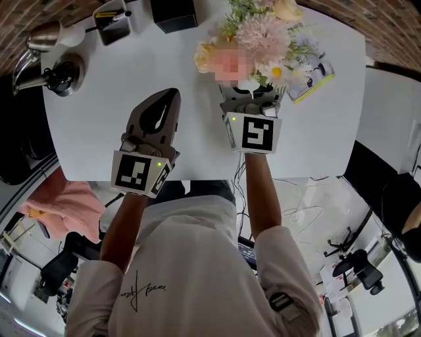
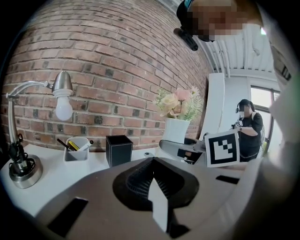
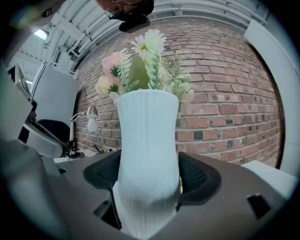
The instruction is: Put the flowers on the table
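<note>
R tool (image 3: 149, 180) is closed on the white vase (image 3: 147, 140), one pad on each side of its low part. The vase stands up straight w/ the flowers (image 1: 253, 39) in it: pink, cream & white ones w/ green bits. From the head view the bunch sits over the far right part of the white tabletop (image 1: 99, 125) & hides the vase. Can't tell if the vase bottom touches the tabletop.

L tool (image 1: 161, 108) has its two sides pressed together w/ nothing in it. It is over the near middle of the tabletop, just left of the R tool & apart from it.

At the far left edge is a silver lamp (image 1: 39, 46). Next to it is a small gray cup w/ pens (image 1: 112, 23), then a black box (image 1: 174, 13). A thin booklet (image 1: 316, 76) lies flat by the flowers on the right. A brick wall (image 2: 117, 70) is behind the tabletop
</note>
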`<state>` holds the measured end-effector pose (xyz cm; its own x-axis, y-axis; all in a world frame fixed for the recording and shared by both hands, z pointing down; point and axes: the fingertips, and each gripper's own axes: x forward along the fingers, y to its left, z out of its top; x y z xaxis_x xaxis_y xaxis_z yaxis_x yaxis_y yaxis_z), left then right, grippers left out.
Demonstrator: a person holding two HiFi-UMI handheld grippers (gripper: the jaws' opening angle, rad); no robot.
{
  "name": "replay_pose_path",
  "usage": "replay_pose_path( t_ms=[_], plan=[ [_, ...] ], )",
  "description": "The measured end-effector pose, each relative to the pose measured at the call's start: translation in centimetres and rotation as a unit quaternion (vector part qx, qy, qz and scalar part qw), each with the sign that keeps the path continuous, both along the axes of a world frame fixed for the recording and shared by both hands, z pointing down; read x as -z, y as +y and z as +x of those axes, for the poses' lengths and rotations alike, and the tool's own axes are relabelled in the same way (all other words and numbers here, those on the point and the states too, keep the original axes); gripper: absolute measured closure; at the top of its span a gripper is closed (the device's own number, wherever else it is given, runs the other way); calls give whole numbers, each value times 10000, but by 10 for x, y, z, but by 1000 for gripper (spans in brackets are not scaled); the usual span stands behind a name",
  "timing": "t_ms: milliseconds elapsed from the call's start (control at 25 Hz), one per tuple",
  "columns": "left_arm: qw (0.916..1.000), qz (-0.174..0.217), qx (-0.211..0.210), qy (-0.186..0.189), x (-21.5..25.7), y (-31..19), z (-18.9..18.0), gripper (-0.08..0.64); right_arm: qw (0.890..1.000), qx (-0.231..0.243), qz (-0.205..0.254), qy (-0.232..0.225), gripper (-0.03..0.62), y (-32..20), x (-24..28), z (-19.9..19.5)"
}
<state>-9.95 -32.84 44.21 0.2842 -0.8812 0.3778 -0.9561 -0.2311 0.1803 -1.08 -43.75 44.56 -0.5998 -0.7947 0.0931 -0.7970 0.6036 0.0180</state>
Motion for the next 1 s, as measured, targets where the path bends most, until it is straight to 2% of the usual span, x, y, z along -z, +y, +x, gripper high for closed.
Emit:
replay_pose_path(
  t_ms=[480,1000],
  plan=[
    [9999,-107,-103,-71,-11,-5,2,555,9994,-105,268,-170,193,-3,-1,-1],
    [9998,-133,-69,-118,-13,-5,-3,555,9997,-95,204,-56,193,0,-6,-1]
  ],
)
